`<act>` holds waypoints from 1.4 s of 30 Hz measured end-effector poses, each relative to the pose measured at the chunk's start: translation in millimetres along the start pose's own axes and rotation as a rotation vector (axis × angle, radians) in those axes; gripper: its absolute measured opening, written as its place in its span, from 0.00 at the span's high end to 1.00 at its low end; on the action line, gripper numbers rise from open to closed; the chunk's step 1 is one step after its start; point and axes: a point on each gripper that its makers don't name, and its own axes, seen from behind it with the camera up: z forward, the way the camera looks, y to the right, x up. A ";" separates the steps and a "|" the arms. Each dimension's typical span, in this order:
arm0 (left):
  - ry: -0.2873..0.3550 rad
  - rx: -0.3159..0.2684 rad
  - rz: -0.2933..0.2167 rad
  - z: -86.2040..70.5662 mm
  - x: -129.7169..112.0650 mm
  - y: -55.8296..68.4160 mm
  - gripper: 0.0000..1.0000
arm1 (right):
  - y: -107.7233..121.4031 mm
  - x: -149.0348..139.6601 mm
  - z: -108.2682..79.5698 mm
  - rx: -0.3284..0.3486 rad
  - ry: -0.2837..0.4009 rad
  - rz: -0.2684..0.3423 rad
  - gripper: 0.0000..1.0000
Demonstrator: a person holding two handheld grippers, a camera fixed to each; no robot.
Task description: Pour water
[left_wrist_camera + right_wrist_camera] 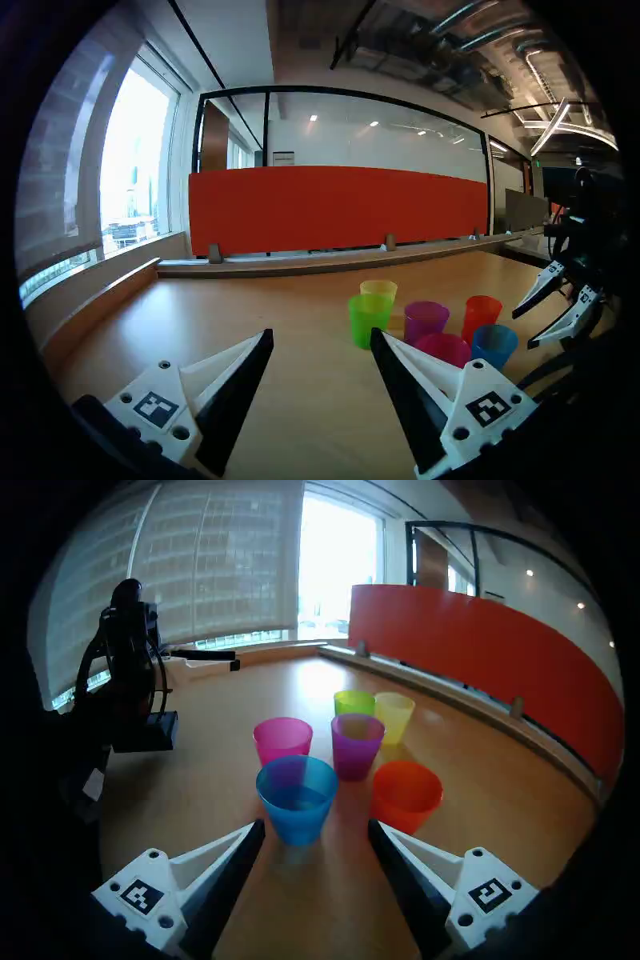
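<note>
Six plastic cups stand in a cluster on the wooden table (480,800). In the right gripper view the blue cup (296,798) is nearest, with what looks like a little water inside. Behind it are the pink (282,740), purple (357,744), orange (406,794), green (354,702) and yellow (394,716) cups. My right gripper (314,826) is open, its tips just short of the blue cup and touching nothing. My left gripper (320,336) is open and empty, left of the green cup (370,318). The right gripper (522,330) shows beside the blue cup (494,344).
A red partition (336,208) on a raised ledge runs along the table's far side. Windows (136,168) stand beyond the table's left end. The left gripper (235,660) and its dark body sit to the left of the cups in the right gripper view. Bare tabletop lies around the cluster.
</note>
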 end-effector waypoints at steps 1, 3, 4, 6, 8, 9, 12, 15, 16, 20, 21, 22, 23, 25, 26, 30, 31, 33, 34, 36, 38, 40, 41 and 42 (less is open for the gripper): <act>-0.001 0.000 0.001 0.0 -0.4 -0.1 0.11 | -1.0 -0.8 2.1 0.006 -0.007 -0.003 0.00; -0.001 0.001 0.002 0.2 -1.3 -0.3 0.11 | -3.6 -2.1 6.6 0.021 -0.021 -0.012 0.00; -0.002 0.001 0.002 0.3 -1.8 -0.5 0.11 | -5.2 -2.5 8.6 0.029 -0.027 -0.017 0.00; -0.002 0.001 0.001 0.7 -2.6 -0.8 0.11 | -7.6 -3.0 13.0 0.042 -0.037 -0.027 0.00; -0.003 0.001 -0.001 1.1 -3.1 -1.2 0.11 | -9.0 -2.9 17.2 0.049 -0.044 -0.035 0.00; -0.002 0.000 -0.002 1.0 -2.8 -1.0 0.11 | -9.7 -3.0 19.4 0.053 -0.048 -0.038 0.00; 0.000 -0.002 -0.003 0.5 -1.0 -0.9 0.11 | -11.7 -2.7 25.5 0.064 -0.056 -0.045 0.00; 0.003 0.000 -0.002 -0.3 1.5 -1.8 0.11 | -13.7 -1.2 31.0 0.075 -0.059 -0.047 0.00; 0.004 0.001 -0.001 -0.4 2.0 -2.3 0.11 | -14.3 -0.7 32.7 0.077 -0.059 -0.047 0.00; 0.006 0.000 -0.003 -0.6 2.9 -2.8 0.10 | -15.7 0.5 38.7 0.084 -0.061 -0.047 0.00; 0.006 0.000 -0.004 -0.5 2.5 -3.0 0.11 | -15.4 0.8 40.0 0.082 -0.061 -0.049 0.00; 0.006 0.000 -0.005 -0.4 2.2 -3.2 0.11 | -15.1 1.1 41.0 0.081 -0.060 -0.051 0.00; 0.006 0.000 -0.005 -0.3 1.8 -3.4 0.11 | -14.8 1.4 42.1 0.079 -0.059 -0.052 0.00; 0.005 0.001 -0.007 0.1 0.2 -4.0 0.10 | -14.8 2.2 44.0 0.078 -0.059 -0.052 0.00; 0.005 0.001 -0.008 0.3 -0.6 -4.3 0.10 | -14.8 2.6 44.9 0.078 -0.059 -0.052 0.00; 0.004 0.001 -0.011 0.8 -2.2 -4.2 0.11 | -14.3 3.1 48.1 0.079 -0.059 -0.046 0.00; 0.003 0.000 -0.011 0.8 -2.2 -4.1 0.11 | -14.2 3.0 48.7 0.079 -0.060 -0.044 0.00; 0.003 -0.001 -0.011 0.8 -1.9 -3.9 0.11 | -14.0 3.0 49.9 0.078 -0.062 -0.042 0.00; 0.003 -0.002 -0.010 0.8 -1.6 -3.8 0.11 | -13.9 3.0 50.5 0.078 -0.063 -0.042 0.00; 0.004 -0.002 -0.009 0.9 -0.8 -3.7 0.11 | -13.7 3.3 51.8 0.076 -0.067 -0.041 0.00; 0.004 -0.002 -0.009 1.0 -0.1 -3.6 0.11 | -13.5 3.7 53.1 0.074 -0.070 -0.040 0.00; 0.005 -0.003 -0.009 1.1 1.1 -3.0 0.11 | -12.8 4.1 54.3 0.073 -0.073 -0.041 0.00; 0.005 -0.004 -0.010 1.1 1.6 -2.7 0.11 | -12.5 4.3 54.9 0.072 -0.075 -0.041 0.00; 0.005 -0.004 -0.010 1.1 1.8 -2.6 0.11 | -12.4 4.6 55.7 0.072 -0.077 -0.041 0.00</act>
